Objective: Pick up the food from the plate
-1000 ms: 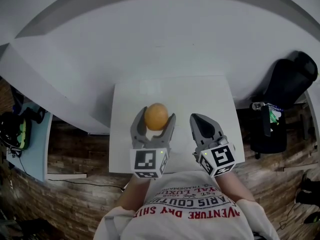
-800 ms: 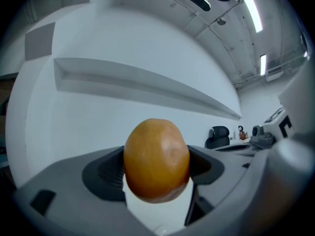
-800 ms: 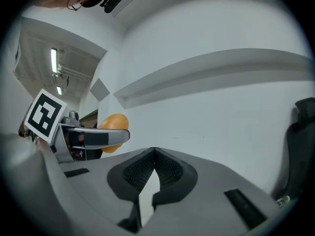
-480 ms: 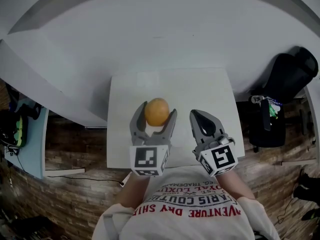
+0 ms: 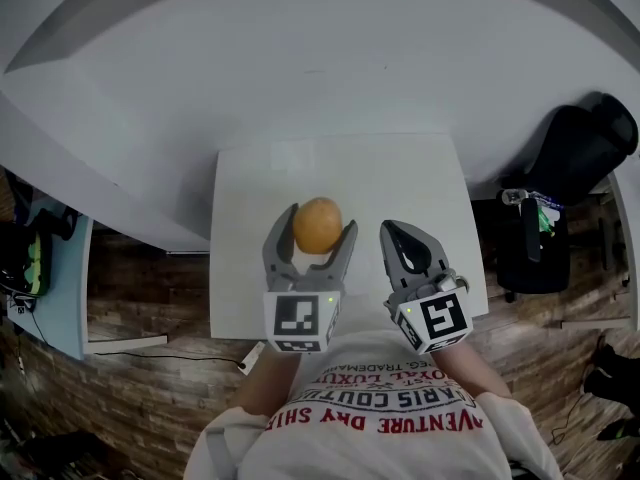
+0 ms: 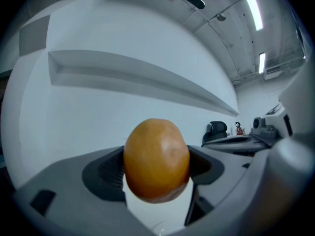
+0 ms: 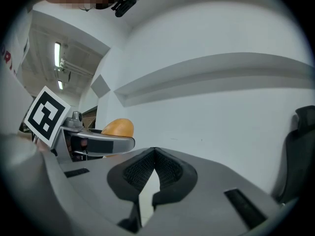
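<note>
A round orange-brown piece of food (image 5: 318,225) is held above the white table (image 5: 380,173), between the fingers of my left gripper (image 5: 318,230). In the left gripper view the food (image 6: 156,160) fills the gap and both pads press on its sides, so the left gripper (image 6: 156,168) is shut on it. My right gripper (image 5: 402,232) hovers just right of it, over the table's near right part. Its jaws meet tip to tip with nothing between them, as the right gripper (image 7: 154,152) shows in its own view. The food (image 7: 118,127) shows there at the left. I can make out no plate.
The small table stands against a curved white wall with a ledge (image 6: 147,77). A black chair (image 5: 580,153) is to the right of the table and a light-blue desk (image 5: 55,293) to the left. Brick-patterned floor (image 5: 140,298) surrounds the table.
</note>
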